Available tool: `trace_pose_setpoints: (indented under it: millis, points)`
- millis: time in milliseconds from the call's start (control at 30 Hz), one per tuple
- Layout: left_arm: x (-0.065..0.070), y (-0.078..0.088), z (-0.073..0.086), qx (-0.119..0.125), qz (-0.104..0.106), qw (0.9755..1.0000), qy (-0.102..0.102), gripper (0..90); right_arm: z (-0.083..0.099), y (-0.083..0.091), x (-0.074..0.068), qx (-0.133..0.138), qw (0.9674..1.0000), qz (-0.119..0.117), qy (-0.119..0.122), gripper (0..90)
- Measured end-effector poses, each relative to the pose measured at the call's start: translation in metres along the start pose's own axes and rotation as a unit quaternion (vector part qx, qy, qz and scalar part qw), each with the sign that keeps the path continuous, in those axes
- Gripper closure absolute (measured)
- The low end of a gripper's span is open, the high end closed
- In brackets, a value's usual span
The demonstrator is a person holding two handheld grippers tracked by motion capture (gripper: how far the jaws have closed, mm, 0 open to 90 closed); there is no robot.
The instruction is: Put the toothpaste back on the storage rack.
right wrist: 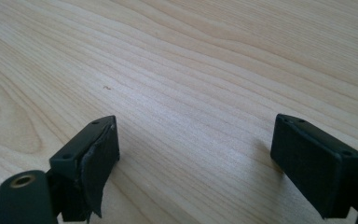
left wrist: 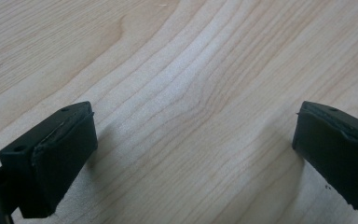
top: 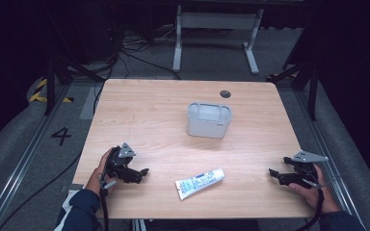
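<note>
The toothpaste tube lies flat near the table's six o'clock edge, reachable from either side, with the left gripper at its nine o'clock and right gripper at three, both spread empty, grey caddy toward twelve.

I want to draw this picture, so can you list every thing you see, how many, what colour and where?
tube: one, white with blue print, lying near the front edge of the table, between the two tongs
bin: one, light grey, standing upright in the middle of the table, beyond the tube
table: one, light wood
round hole: one, dark, near the far edge of the table
frame: one, white metal, on the floor behind the table
left tongs: one, black, open, at the front left of the table
right tongs: one, black, open, at the front right
hands: two, each holding one of the tongs
</note>
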State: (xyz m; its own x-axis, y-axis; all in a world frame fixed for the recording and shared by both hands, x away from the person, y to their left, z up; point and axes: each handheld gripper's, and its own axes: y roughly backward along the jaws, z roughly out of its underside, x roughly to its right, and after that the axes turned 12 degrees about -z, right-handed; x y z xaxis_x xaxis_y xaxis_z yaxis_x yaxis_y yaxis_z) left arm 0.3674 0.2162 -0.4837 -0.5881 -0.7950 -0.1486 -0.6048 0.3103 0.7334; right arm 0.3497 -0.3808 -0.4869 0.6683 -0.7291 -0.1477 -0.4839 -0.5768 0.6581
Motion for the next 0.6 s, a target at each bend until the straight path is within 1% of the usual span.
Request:
trace_pose_setpoints:
  millis: [67,233,367,467,533,600]
  points:
    - [-0.0010,0.0005,0.0000,-0.004,0.005,1.0000,-0.002,0.1,0.0001,0.0002,0.0002,0.000,1.0000,-0.001,0.001,15.9]
    - [-0.0005,0.0004,0.0007,0.000,0.004,1.0000,-0.001,0.3,-0.0001,0.0004,0.0000,-0.002,1.0000,0.000,0.000,15.6]
    - [-0.0015,0.0006,0.0010,0.000,0.006,1.0000,-0.004,0.3,-0.0001,0.0007,0.0002,-0.004,1.0000,-0.001,0.000,15.3]
    - [-0.0047,0.0008,0.0016,0.002,0.012,0.9998,-0.017,0.3,-0.0005,0.0008,0.0006,-0.008,1.0000,-0.001,0.002,15.0]
    - [-0.0051,0.0007,0.0016,0.002,0.013,0.9997,-0.018,0.2,-0.0008,0.0010,0.0008,-0.010,0.9999,-0.002,0.003,15.0]
    - [-0.0051,0.0007,0.0017,0.002,0.014,0.9997,-0.018,0.1,-0.0019,0.0020,0.0018,-0.018,0.9998,-0.007,0.005,15.0]
